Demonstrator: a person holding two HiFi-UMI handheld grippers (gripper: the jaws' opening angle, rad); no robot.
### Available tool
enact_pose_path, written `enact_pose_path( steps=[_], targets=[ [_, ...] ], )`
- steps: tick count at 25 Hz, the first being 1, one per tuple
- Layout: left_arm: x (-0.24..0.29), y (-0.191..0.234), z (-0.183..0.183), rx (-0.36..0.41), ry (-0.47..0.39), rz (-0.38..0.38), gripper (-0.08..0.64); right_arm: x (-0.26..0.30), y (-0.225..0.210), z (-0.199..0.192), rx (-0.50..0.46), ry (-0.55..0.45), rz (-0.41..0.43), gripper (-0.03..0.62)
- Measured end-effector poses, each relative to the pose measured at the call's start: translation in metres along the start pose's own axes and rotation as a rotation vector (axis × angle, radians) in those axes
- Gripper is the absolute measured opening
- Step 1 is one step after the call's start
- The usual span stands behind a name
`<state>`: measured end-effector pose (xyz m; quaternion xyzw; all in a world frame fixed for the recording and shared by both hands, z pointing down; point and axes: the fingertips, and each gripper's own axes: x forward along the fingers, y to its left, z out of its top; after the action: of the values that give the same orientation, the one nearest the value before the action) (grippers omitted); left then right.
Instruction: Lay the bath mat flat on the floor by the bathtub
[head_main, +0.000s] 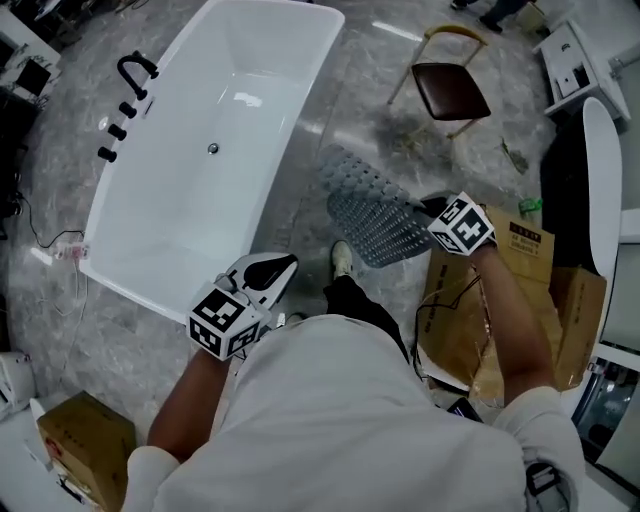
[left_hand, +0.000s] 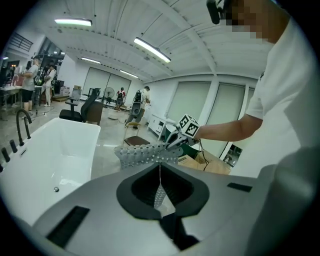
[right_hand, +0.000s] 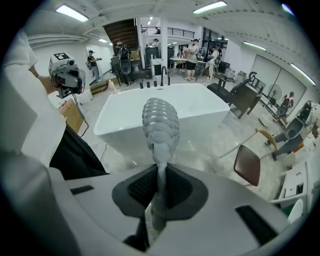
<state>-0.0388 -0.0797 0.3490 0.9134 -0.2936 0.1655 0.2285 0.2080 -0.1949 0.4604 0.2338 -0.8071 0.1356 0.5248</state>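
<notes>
The grey studded bath mat (head_main: 370, 205) hangs in the air over the floor, to the right of the white bathtub (head_main: 200, 150). My right gripper (head_main: 428, 208) is shut on the mat's near right edge. In the right gripper view the mat (right_hand: 160, 122) rises edge-on from between the jaws (right_hand: 159, 175), with the tub (right_hand: 165, 105) behind it. My left gripper (head_main: 280, 268) sits lower left, near the tub's corner and apart from the mat, shut on nothing. The left gripper view shows the mat (left_hand: 145, 154) and the right gripper (left_hand: 175, 141) beyond its own jaws (left_hand: 160, 172).
A brown chair (head_main: 450, 90) stands on the floor beyond the mat. Open cardboard boxes (head_main: 520, 250) lie at my right, another box (head_main: 85, 435) at lower left. A black faucet (head_main: 135, 70) lines the tub's far rim. My shoe (head_main: 342, 258) is under the mat's near edge.
</notes>
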Motion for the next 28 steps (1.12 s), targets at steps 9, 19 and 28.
enact_pose_path(
  steps=[9,19,28],
  targets=[
    [0.089,0.042,0.064,-0.068,0.007,0.051,0.018,0.056,-0.152,0.039,-0.129,0.025,0.011,0.04],
    [0.157,0.083,0.087,-0.144,0.043,0.089,0.018,0.146,-0.31,0.083,-0.236,0.035,-0.044,0.038],
    [0.186,0.11,0.076,-0.219,0.086,0.11,0.018,0.227,-0.407,0.125,-0.308,0.042,-0.131,0.038]
  ],
)
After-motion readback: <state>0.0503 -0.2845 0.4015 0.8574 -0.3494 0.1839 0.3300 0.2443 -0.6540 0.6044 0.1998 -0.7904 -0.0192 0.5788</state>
